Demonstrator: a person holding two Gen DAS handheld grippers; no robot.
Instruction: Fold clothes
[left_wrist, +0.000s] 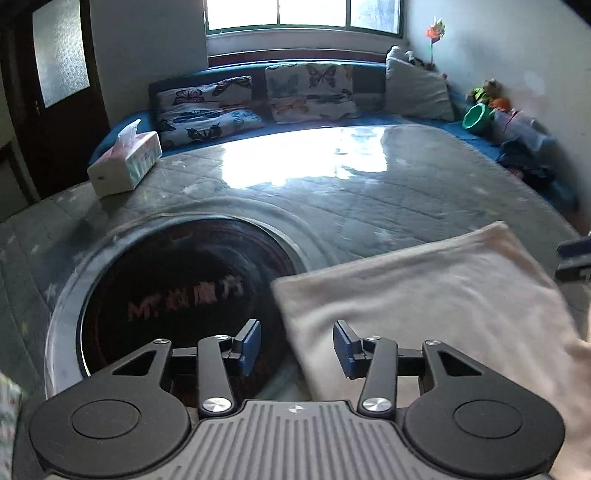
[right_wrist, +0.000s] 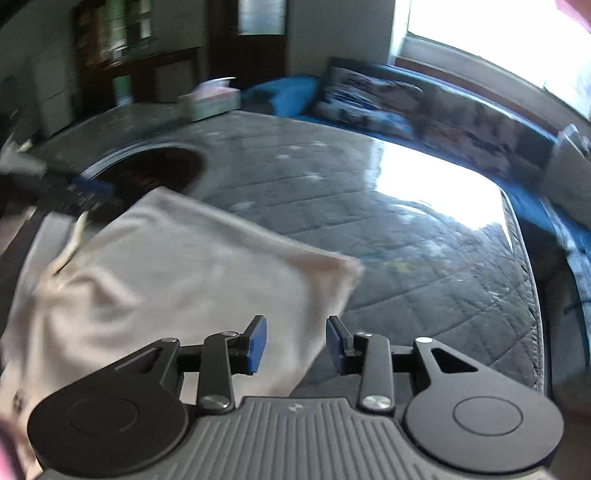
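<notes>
A pale, folded garment (left_wrist: 436, 302) lies flat on the grey quilted table (left_wrist: 369, 192); the right wrist view shows the same garment (right_wrist: 177, 266) with a drawstring at its left. My left gripper (left_wrist: 297, 347) hangs over the garment's left edge, jaws apart, nothing between the blue pads. My right gripper (right_wrist: 295, 343) hovers above the garment's right edge, also with its jaws apart and empty. The left gripper (right_wrist: 92, 190) appears blurred at the left of the right wrist view. The right gripper's tip (left_wrist: 576, 258) shows at the right edge of the left wrist view.
A dark round inset (left_wrist: 184, 295) with lettering sits in the table beside the garment. A tissue box (left_wrist: 125, 162) stands at the table's far left. Behind are a blue sofa with butterfly cushions (left_wrist: 258, 99), a green cup and toys (left_wrist: 480, 114), and a window.
</notes>
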